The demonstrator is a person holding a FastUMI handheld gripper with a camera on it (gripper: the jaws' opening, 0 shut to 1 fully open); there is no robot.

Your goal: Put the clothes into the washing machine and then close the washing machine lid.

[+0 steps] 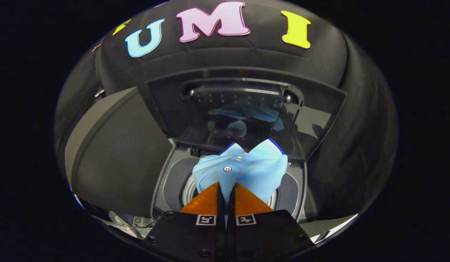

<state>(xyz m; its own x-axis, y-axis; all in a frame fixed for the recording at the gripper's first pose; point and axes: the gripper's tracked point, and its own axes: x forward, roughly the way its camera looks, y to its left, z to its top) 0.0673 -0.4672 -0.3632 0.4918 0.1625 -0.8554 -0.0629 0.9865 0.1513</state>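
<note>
My gripper (226,186) is shut on a light blue shirt (246,169) with white buttons and a dark-edged collar. The cloth is pinched between both fingers and bunches up just ahead of them. The shirt hangs over the round drum opening (187,189) of the grey top-loading washing machine (167,178). Beyond it the machine's dark glass lid (243,109) stands raised and upright, and the shirt is mirrored faintly in the glass.
A dark grey slanted panel (119,153) lies to the left of the machine. Black cloth walls close in behind and to the right. Some pale clutter (127,222) sits low, left of the fingers.
</note>
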